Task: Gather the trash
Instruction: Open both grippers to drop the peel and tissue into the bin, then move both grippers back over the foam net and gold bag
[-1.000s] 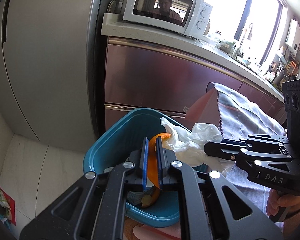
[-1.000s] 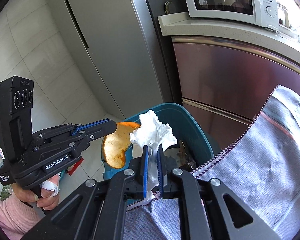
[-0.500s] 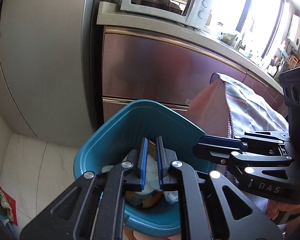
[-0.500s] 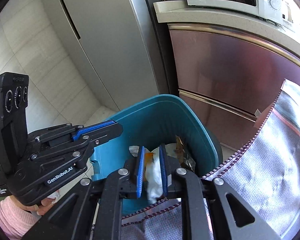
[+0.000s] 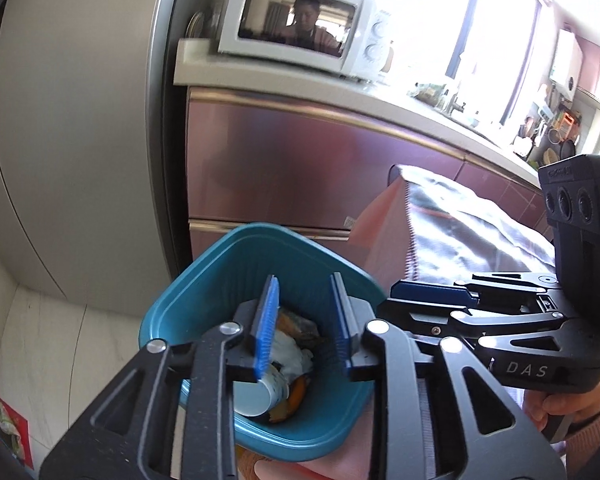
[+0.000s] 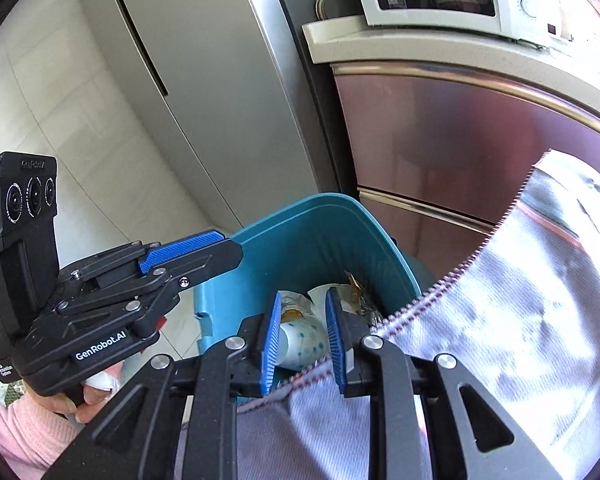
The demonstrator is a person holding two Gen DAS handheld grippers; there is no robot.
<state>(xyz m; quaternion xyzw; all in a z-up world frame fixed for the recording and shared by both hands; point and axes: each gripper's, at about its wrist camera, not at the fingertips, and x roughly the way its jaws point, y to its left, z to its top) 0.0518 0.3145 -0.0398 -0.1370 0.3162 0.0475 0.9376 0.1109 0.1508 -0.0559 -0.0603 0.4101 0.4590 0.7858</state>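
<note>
1. Left gripper (image 5: 304, 320): jaws parted, nothing between the pads, poised over the mouth of the teal bin (image 5: 204, 280). Jaws just been opening; orange peel (image 5: 296, 394) pinched there a second ago now gone from the grip and lying low in the bin.
2. Right gripper (image 6: 303, 336): jaws likewise parted and bare, just been opening, aimed down over the bin's near rim. White tissue (image 5: 290, 354) clamped a second ago now released, resting crumpled in the middle of the bin's contents.
3. Bin contents now, from the right wrist view: pale dotted paper cup (image 6: 300, 344) lying on its side toward the near wall, tissue and peel beside it, crinkled foil wrapper (image 6: 360, 300) against the far right wall.
4. Bin itself standing on the floor off the corner of the cloth-covered table (image 6: 500, 340), in front of the pink cabinet (image 6: 460, 140), fridge (image 6: 200, 80) to its left.
5. Meaning for the task: both carried pieces appear safely dropped in, none caught on the rim or pads as far as visible. This round of collection probably finished.
6. Likely next: pull both grippers back from the bin and search for further rubbish. Scrap of coloured packaging (image 5: 4, 428) on the floor at the far left of the left wrist view possibly one more candidate; too small to tell.
</note>
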